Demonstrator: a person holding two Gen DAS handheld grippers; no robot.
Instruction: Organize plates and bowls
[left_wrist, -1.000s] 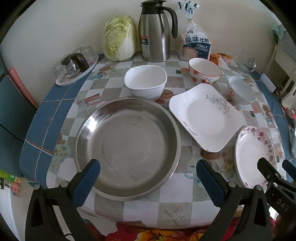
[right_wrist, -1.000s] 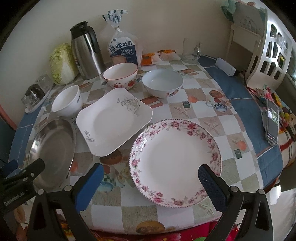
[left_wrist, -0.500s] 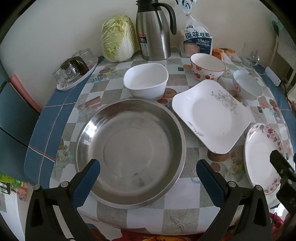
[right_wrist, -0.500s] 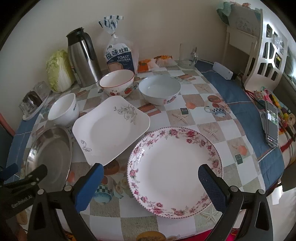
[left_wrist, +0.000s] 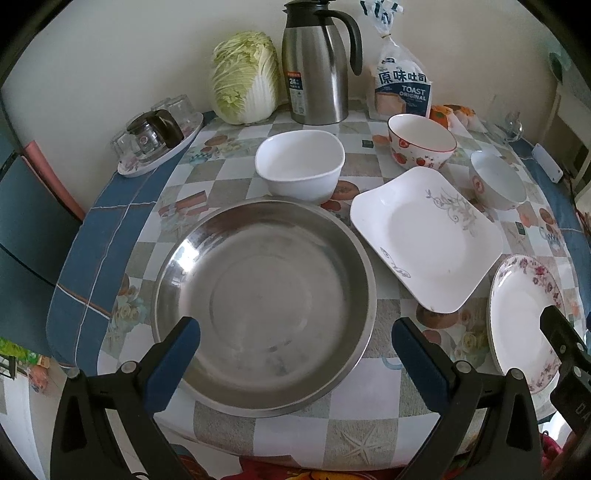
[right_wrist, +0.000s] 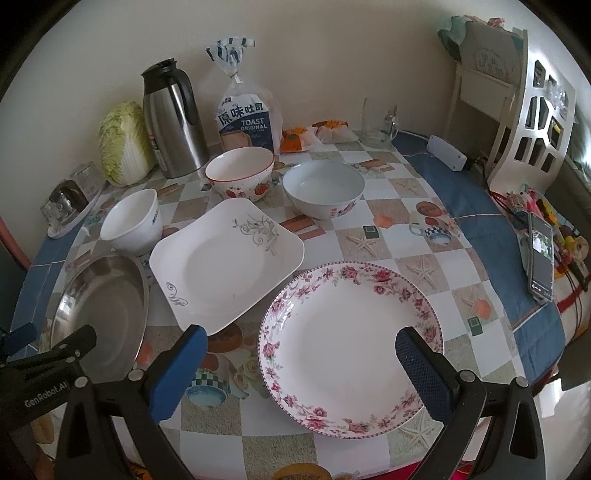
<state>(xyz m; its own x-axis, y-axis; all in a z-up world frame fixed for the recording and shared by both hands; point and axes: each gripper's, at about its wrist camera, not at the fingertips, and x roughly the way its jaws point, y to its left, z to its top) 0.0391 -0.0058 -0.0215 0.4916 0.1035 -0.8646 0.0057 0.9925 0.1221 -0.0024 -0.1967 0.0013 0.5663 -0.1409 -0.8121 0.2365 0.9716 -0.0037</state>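
Over the last second we have eased both grippers, left (left_wrist: 295, 343) and right (right_wrist: 301, 352), in over the steel plate (left_wrist: 264, 306) and floral plate (right_wrist: 351, 347), fingers wide apart and empty, so stacking is not yet begun.

A home dining corner, by every sign. Ahead of the left claw (left_wrist: 295, 354) a table (left_wrist: 362, 417) wears a checked cloth printed with cups and starfish, pushed against a plain cream wall. At its far edge stand a steel thermos jug (left_wrist: 316, 70), a whole napa cabbage (left_wrist: 245, 77) and a bag of sliced toast bread (left_wrist: 400, 86), with a tray of upturned glasses (left_wrist: 159, 134) far to the left. To the right of the right claw (right_wrist: 299, 363) lie a phone (right_wrist: 541, 260) and small clutter, beyond them a white cut-out chair back (right_wrist: 535, 107). Mismatched household plates and bowls cover the middle.
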